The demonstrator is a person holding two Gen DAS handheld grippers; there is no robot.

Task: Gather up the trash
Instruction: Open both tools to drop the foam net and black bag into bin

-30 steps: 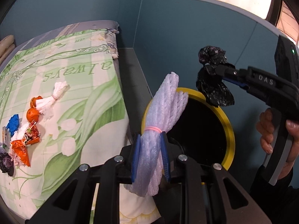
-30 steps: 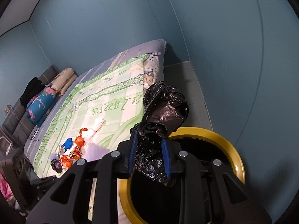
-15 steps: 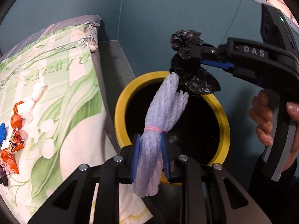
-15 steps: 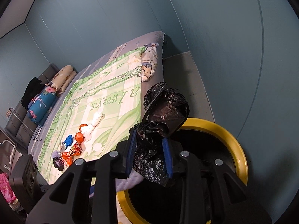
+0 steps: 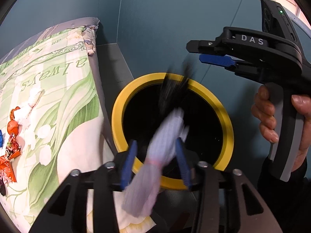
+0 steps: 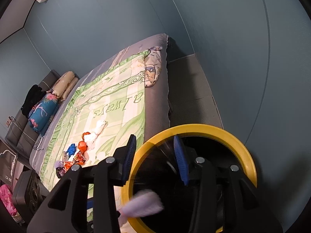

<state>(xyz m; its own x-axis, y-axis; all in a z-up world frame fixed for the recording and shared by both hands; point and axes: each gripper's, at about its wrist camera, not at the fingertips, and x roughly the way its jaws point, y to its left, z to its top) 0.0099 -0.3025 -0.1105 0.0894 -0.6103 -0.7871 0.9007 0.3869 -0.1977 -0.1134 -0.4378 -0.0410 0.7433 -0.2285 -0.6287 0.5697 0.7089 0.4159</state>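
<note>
With both sets of jaws just popped open over the bin (image 5: 124, 104), I'm right in the drop step of this trash run. My left gripper (image 5: 154, 161) has its pads spread apart, and the white foam bundle (image 5: 155, 161) is a blur between them, not pinched by either pad, top end tipping toward the bin mouth ahead of the jaws. Looks like it's mid-fall, though the lower tail hangs on my side of the rim, so I can't swear it'll all land inside.

Same on the right gripper (image 6: 155, 155): jaws have just been opening and stand clear, nothing between them except a faint dark smear. From the left cam that black bag (image 5: 175, 89) shows as a streak below the right jaws, dropping into the bin. The foam also shows up in the right cam as a pale blur (image 6: 143, 205) low and to the left of the jaws, right at the rim.

Next up, I reckon: check that both bits went in, then swing back to the bed (image 6: 155, 116). There's a pile of wrappers (image 6: 75, 159) left on the quilt (image 6: 116, 101), well off to the left of both jaws. Those are small and crinkly, so I'd come down with the jaws narrow and pinch one at a time.
</note>
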